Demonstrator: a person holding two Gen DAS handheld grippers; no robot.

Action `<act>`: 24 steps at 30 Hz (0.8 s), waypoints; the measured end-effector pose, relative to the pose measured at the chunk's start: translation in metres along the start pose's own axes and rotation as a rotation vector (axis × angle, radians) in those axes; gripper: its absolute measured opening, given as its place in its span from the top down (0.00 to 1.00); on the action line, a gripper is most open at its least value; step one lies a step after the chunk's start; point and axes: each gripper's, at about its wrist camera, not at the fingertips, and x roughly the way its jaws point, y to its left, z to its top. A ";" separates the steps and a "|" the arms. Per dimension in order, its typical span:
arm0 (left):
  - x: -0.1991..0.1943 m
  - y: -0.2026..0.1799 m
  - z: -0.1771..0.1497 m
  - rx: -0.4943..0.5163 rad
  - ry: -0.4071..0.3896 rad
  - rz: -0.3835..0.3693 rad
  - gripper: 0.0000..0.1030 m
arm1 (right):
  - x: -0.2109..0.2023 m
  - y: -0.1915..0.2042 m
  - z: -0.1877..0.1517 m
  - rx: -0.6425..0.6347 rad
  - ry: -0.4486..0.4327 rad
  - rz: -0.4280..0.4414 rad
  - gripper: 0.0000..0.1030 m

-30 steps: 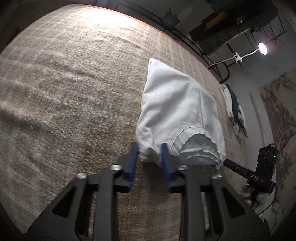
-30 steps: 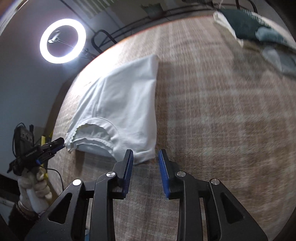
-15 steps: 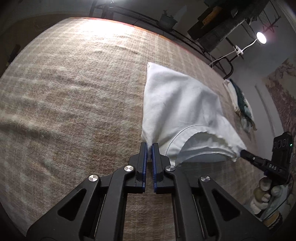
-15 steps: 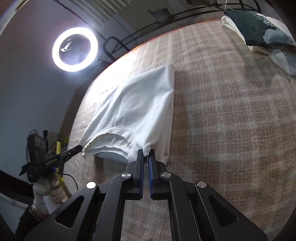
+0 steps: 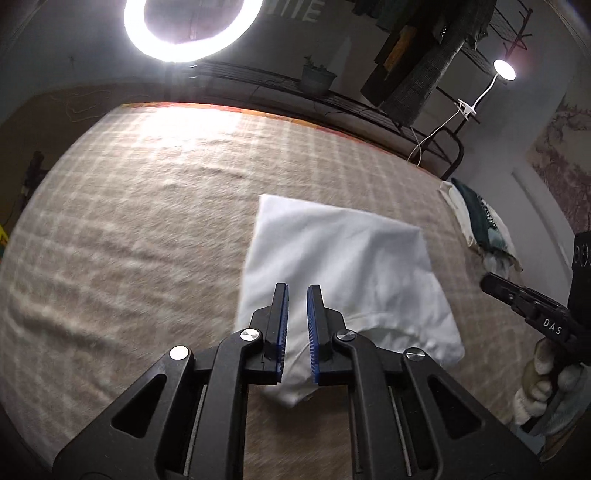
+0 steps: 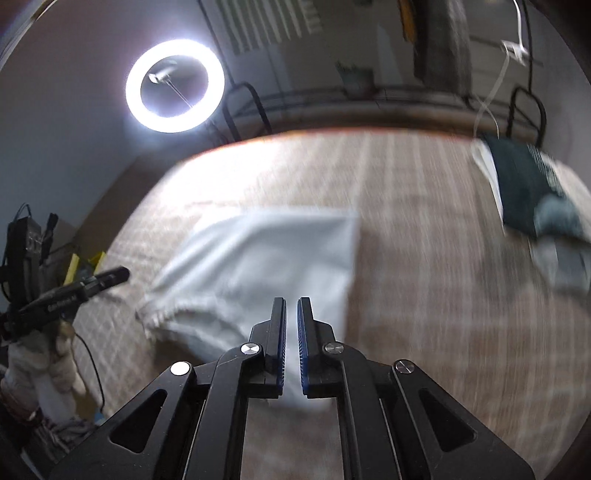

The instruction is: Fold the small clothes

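Observation:
A white garment (image 5: 343, 266) lies on the beige plaid bed cover (image 5: 129, 229), its near edge lifted. My left gripper (image 5: 295, 291) is nearly shut and pinches the garment's near left corner, with white cloth between its blue pads. In the right wrist view the same garment (image 6: 266, 266) is blurred by motion. My right gripper (image 6: 291, 306) is nearly shut on its near right corner. The elastic hem opening hangs between the two grippers. Each gripper shows in the other's view, held by a gloved hand.
A pile of dark green and white clothes (image 6: 535, 199) sits at the bed's right edge, also in the left wrist view (image 5: 484, 225). A ring light (image 5: 192, 26) and a metal rack (image 5: 369, 107) stand behind the bed. A clip lamp (image 5: 504, 70) glows at right.
Both grippers closed on the garment's near corners, then lifted them and carried them forward over the garment. Both cameras now sit higher and tilt up toward the ring light.

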 end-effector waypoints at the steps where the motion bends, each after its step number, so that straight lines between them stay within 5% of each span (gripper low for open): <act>1: 0.005 -0.007 0.002 0.007 0.003 0.001 0.92 | 0.004 0.004 0.006 -0.008 -0.017 0.009 0.95; 8: 0.050 -0.033 0.011 0.015 0.027 0.018 0.92 | 0.054 0.028 0.041 -0.030 -0.050 0.057 0.95; 16: 0.093 -0.023 -0.001 0.012 0.081 0.068 0.92 | 0.128 0.038 0.057 -0.068 0.054 0.042 0.95; 19: 0.095 -0.026 -0.007 0.058 0.039 0.065 0.92 | 0.155 0.039 0.054 -0.077 0.119 -0.003 0.95; 24: 0.086 -0.018 -0.003 -0.015 0.073 0.037 0.92 | 0.153 0.033 0.055 -0.073 0.143 0.004 0.95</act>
